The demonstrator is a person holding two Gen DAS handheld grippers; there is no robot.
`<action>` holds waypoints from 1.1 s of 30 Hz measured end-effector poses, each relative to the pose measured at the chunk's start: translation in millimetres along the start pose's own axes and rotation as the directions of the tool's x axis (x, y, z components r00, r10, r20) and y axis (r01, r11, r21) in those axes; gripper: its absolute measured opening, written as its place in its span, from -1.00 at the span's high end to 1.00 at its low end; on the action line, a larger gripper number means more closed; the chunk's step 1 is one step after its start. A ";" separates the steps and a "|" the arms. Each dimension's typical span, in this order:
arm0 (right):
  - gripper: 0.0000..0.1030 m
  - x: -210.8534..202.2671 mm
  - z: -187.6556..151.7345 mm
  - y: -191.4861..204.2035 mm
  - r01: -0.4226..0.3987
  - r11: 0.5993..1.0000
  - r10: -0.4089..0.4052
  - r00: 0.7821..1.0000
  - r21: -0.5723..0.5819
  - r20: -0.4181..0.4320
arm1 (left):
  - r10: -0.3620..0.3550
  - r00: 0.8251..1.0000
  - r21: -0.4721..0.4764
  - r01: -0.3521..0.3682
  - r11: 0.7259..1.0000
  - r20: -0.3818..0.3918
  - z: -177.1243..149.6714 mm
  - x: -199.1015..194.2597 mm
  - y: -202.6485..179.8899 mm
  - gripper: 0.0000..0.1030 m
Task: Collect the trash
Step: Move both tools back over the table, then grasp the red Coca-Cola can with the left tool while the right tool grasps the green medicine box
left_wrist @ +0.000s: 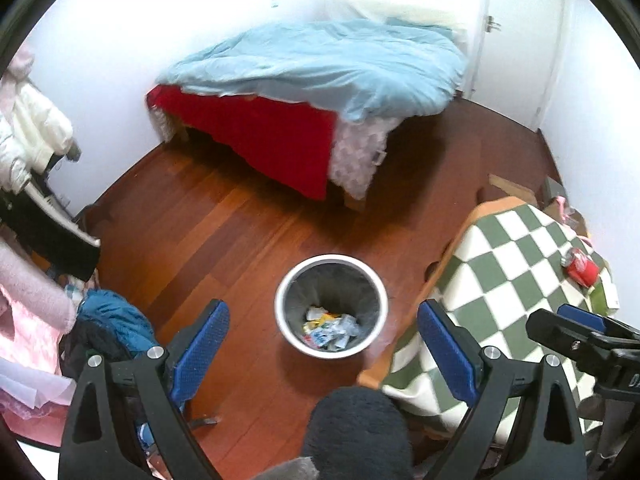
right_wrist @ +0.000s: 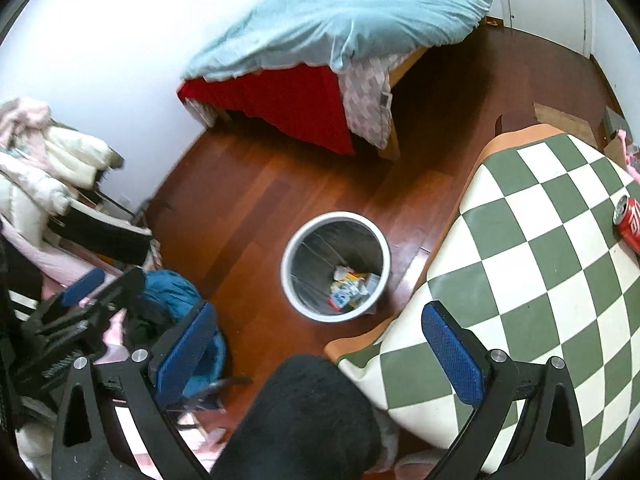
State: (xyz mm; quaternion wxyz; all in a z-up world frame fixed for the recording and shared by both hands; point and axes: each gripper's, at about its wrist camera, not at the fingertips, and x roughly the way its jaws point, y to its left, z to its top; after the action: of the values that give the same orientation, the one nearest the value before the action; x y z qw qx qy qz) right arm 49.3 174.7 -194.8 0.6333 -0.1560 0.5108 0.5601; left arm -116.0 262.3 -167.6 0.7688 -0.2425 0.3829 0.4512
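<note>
Hovering over trash bin [left_wrist: 331, 306] | left gripper [left_wrist: 323, 350] jaws wide, empty | right gripper [right_wrist: 318, 354] likewise

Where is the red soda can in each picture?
Left wrist view: the red can lies on its side at the far right, on the checkered tablecloth.
Right wrist view: the same can lies at the right edge, partly cut off, on that cloth.
Shared landmark: the white trash bin on the wooden floor, left of the table.

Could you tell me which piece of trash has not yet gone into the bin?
The red can, lying on its side on the checked tablecloth; the other scraps already sit inside the bin.
</note>
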 end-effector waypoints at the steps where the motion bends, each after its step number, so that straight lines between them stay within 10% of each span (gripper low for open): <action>1: -1.00 -6.2 -2.0 -2.5 -0.005 1.000 0.005 1.000 0.011 0.008 | -0.006 1.000 0.009 0.006 1.000 -0.002 0.0 0.5 -8.3 -0.86; 8: -1.00 -58.5 -19.0 -76.9 0.032 0.986 -0.044 0.997 0.165 0.067 | -0.104 0.994 0.124 0.109 0.986 -0.043 5.4 39.7 -115.8 -1.00; 15: -1.00 -99.0 -29.5 -225.0 0.233 0.902 -0.266 0.963 0.364 0.043 | -0.175 0.969 0.236 0.214 0.948 -0.176 0.4 111.7 -257.0 -1.00; 23: -1.00 -120.1 -23.7 -420.8 0.500 0.747 -0.478 0.862 0.439 -0.169 | -0.175 0.945 0.422 0.284 0.861 -0.278 -20.0 177.1 -402.1 -1.00; 33: -1.00 -79.0 7.9 -539.1 0.567 0.753 -0.440 0.811 0.334 -0.385 | -0.140 0.924 0.512 0.318 0.798 -0.356 -40.3 219.1 -462.1 -1.00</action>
State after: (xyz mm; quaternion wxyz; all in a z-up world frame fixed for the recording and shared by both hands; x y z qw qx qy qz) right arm 533.2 -37.2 -328.5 0.7001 -0.2224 0.6450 0.2104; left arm 341.2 125.0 -355.6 0.7878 -0.1168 0.5777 0.1791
